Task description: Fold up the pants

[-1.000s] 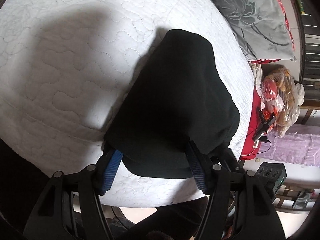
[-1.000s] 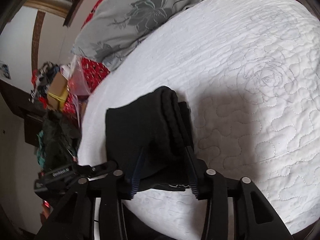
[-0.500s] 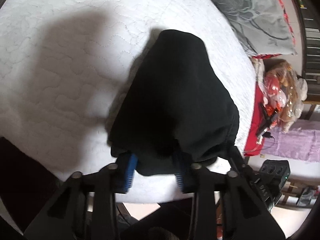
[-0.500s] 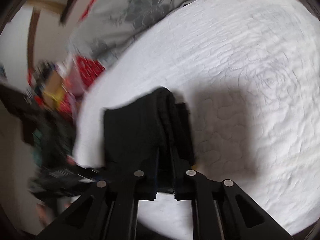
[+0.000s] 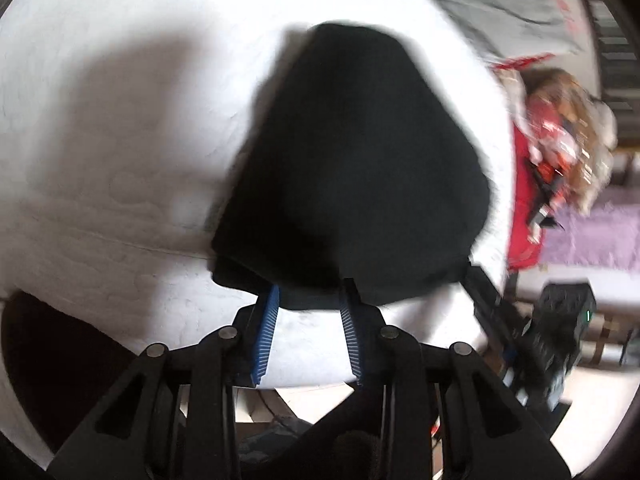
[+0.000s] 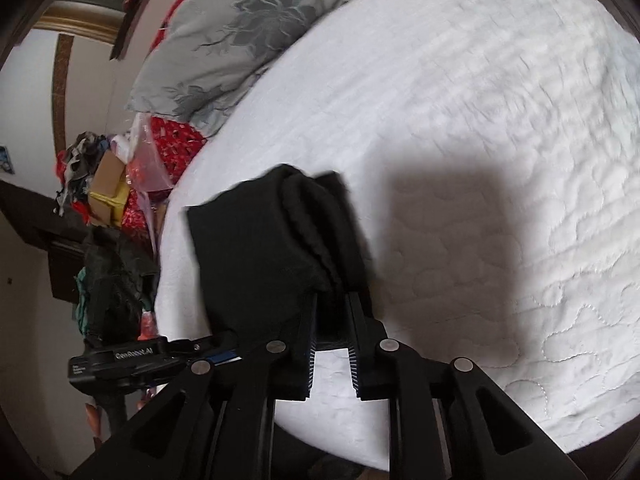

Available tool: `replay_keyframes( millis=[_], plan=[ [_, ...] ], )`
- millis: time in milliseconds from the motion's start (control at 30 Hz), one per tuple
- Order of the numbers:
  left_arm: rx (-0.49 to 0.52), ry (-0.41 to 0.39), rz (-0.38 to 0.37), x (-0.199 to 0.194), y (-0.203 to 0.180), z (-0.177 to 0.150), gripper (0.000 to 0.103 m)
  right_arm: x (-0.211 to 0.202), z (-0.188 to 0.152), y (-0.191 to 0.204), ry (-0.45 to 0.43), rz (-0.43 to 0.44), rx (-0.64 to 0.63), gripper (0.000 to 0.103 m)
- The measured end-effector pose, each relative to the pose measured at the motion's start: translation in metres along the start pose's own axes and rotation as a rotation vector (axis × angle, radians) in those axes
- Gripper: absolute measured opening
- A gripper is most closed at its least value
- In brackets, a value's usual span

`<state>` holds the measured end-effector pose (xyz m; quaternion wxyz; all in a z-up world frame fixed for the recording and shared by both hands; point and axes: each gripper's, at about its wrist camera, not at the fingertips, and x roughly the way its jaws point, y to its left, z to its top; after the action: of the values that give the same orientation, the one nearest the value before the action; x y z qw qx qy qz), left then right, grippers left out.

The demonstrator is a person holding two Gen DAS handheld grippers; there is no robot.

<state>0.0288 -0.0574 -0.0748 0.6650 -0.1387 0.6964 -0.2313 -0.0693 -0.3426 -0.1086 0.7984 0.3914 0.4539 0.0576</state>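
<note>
The folded black pants [image 5: 352,160] lie near the edge of a white quilted bed [image 5: 120,120]. My left gripper [image 5: 311,286] is shut on their near hem, the blue pads [image 5: 269,320] pinching the cloth. In the right wrist view the pants [image 6: 256,256] show a thick rolled fold running toward me. My right gripper [image 6: 333,296] has that fold between its tips, and its jaws are opening while the cloth still fills the gap. The left gripper's body [image 6: 132,360] shows at the left of that view.
A grey flowered pillow [image 6: 240,32] lies at the head of the bed [image 6: 480,120]. Beside the bed are red bags and plastic wrap [image 5: 560,140], boxes [image 6: 108,188], a heap of dark clothes [image 6: 112,280] and a black box [image 5: 564,304].
The left jaws narrowed from wide open onto the pants' near hem. The right jaws closed on the rolled fold, then widened a little. Both views have shifted slightly.
</note>
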Motion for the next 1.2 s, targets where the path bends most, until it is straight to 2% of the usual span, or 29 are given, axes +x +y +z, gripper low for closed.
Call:
replay_keyframes(
  millis=[33, 67, 100, 133, 167, 200, 233, 367, 433, 467, 500, 533, 567, 633, 667, 700, 733, 800, 900, 1000, 1133, 1200],
  plan=[
    [0.03, -0.024, -0.012, -0.011, -0.005, -0.001, 0.029, -0.007, 0.003, 0.004, -0.013, 0.011, -0.007, 0.02],
    [0.052, -0.052, -0.024, -0.021, -0.008, -0.001, 0.029, -0.017, 0.008, 0.009, -0.043, 0.022, -0.018, 0.027],
    [0.069, -0.086, -0.032, -0.031, -0.012, 0.001, 0.029, -0.027, 0.013, 0.013, -0.079, 0.032, -0.031, 0.041],
    [0.083, -0.124, -0.031, -0.04, -0.016, 0.007, 0.029, -0.031, 0.016, 0.014, -0.098, 0.03, -0.038, 0.052],
    [0.096, -0.158, -0.027, -0.046, -0.02, 0.013, 0.035, -0.034, 0.02, 0.018, -0.121, 0.015, -0.045, 0.063],
    [0.112, -0.187, -0.015, -0.049, -0.024, 0.023, 0.041, -0.032, 0.024, 0.022, -0.136, -0.005, -0.054, 0.063],
    [0.125, -0.203, 0.002, -0.048, -0.027, 0.032, 0.055, -0.029, 0.027, 0.025, -0.139, -0.015, -0.067, 0.063],
    [0.145, -0.187, 0.034, -0.025, -0.031, 0.064, 0.057, 0.001, 0.039, 0.038, -0.123, -0.058, -0.09, 0.063],
    [0.156, -0.196, 0.102, -0.011, -0.041, 0.074, 0.057, 0.013, 0.042, 0.039, -0.122, -0.081, -0.093, 0.063],
    [0.16, -0.211, 0.146, -0.004, -0.044, 0.08, 0.057, 0.016, 0.043, 0.039, -0.123, -0.087, -0.098, 0.056],
    [0.16, -0.227, 0.178, 0.0, -0.048, 0.085, 0.057, 0.019, 0.044, 0.04, -0.121, -0.087, -0.113, 0.025],
    [0.147, -0.246, 0.229, 0.008, -0.047, 0.092, 0.057, 0.021, 0.046, 0.041, -0.121, -0.093, -0.128, 0.014],
    [0.123, -0.227, 0.253, 0.02, -0.042, 0.099, 0.057, 0.02, 0.048, 0.04, -0.127, -0.1, -0.137, 0.014],
    [0.067, -0.172, 0.244, 0.037, -0.024, 0.107, 0.058, 0.027, 0.052, 0.028, -0.112, -0.134, -0.112, 0.014],
    [0.057, -0.185, 0.238, 0.038, -0.022, 0.107, 0.058, 0.033, 0.054, 0.022, -0.101, -0.149, -0.107, 0.016],
    [0.069, -0.193, 0.232, 0.034, -0.024, 0.106, 0.058, 0.036, 0.055, 0.016, -0.103, -0.166, -0.101, 0.026],
    [0.08, -0.194, 0.221, 0.029, -0.023, 0.103, 0.058, 0.036, 0.056, 0.012, -0.105, -0.169, -0.094, 0.03],
    [0.1, -0.198, 0.162, 0.014, -0.019, 0.095, 0.058, 0.03, 0.058, 0.01, -0.09, -0.129, -0.074, 0.035],
    [0.116, -0.183, 0.059, -0.003, -0.006, 0.078, 0.058, 0.016, 0.056, 0.006, -0.073, -0.021, -0.042, 0.039],
    [0.1, -0.162, 0.004, -0.002, 0.006, 0.059, 0.058, 0.01, 0.046, 0.003, -0.066, -0.008, -0.031, 0.048],
    [0.067, -0.112, -0.007, 0.02, 0.013, 0.054, 0.058, 0.018, 0.035, 0.003, -0.044, -0.022, -0.031, 0.048],
    [0.071, -0.129, 0.009, 0.021, 0.011, 0.052, 0.058, 0.027, 0.03, 0.006, -0.02, -0.028, -0.033, 0.048]
  ],
)
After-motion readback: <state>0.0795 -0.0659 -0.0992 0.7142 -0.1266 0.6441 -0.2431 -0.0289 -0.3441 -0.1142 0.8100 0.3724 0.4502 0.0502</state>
